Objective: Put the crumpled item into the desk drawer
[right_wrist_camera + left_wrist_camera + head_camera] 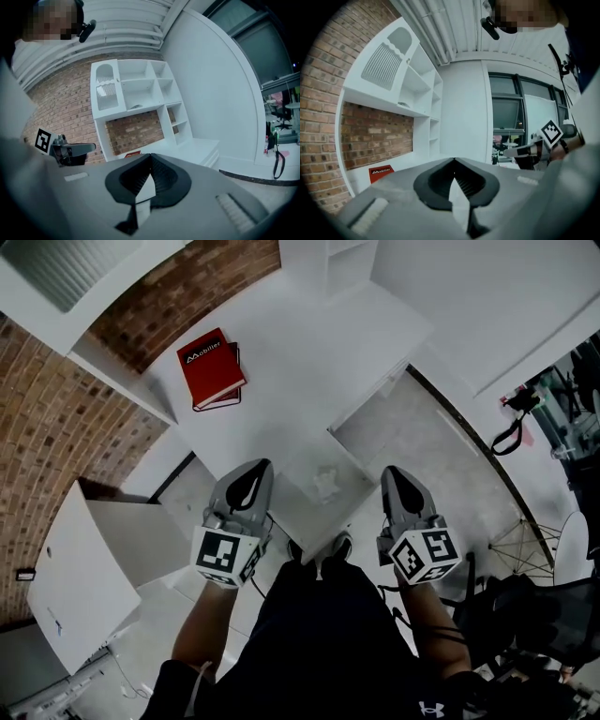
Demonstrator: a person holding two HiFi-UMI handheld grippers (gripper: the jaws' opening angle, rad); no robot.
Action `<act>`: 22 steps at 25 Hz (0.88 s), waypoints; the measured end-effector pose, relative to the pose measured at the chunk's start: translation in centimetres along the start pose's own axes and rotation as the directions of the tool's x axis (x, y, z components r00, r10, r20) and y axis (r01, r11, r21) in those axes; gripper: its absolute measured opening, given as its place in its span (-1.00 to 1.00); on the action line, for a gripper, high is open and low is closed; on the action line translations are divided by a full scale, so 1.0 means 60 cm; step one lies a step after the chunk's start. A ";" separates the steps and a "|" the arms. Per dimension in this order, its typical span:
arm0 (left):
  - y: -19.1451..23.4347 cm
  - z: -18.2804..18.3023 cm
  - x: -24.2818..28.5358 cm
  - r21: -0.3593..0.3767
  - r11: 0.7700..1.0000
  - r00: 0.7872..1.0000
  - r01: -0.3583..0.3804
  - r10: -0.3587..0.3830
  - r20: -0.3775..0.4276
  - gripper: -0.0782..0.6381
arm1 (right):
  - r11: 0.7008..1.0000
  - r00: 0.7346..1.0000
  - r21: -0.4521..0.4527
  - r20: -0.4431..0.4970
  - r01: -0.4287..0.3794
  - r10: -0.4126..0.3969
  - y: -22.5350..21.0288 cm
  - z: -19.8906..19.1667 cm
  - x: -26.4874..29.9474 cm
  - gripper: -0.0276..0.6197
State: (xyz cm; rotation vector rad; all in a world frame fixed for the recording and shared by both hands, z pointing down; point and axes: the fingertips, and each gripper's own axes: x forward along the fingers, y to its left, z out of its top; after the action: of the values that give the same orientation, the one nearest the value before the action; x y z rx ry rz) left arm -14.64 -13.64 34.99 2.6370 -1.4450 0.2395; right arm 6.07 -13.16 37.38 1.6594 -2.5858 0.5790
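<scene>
One camera overhead, two riding level
Head view looks steeply down on the surface (309,357); both gripper views face level toward the brick wall (370,136), all three sharing the red book (212,367).

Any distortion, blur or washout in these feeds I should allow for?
Head view: fisheye bends the brick wall and desk edges; the pale crumpled item barely stands out in the white drawer. Left gripper view: dark round vignette, left gripper body soft up close. Right gripper view: same vignette, shelves curved, background fairly sharp.
</scene>
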 end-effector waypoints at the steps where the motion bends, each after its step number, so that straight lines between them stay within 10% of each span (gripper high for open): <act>1: 0.003 0.015 -0.006 -0.001 1.000 1.000 -0.006 0.006 0.018 -0.77 | 1.000 1.000 -0.009 0.016 -0.001 0.001 0.000 0.012 0.001 -0.91; 22: 0.002 0.132 -0.025 -0.083 0.991 0.976 -0.108 0.122 0.181 -0.78 | 0.988 0.979 -0.146 0.187 -0.050 0.077 0.029 0.151 -0.019 -0.91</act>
State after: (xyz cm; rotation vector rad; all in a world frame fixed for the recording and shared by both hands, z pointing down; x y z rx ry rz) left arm -14.90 -13.94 26.93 2.5788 -1.6316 -0.0502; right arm 6.70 -14.40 28.17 1.6696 -2.7464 0.2411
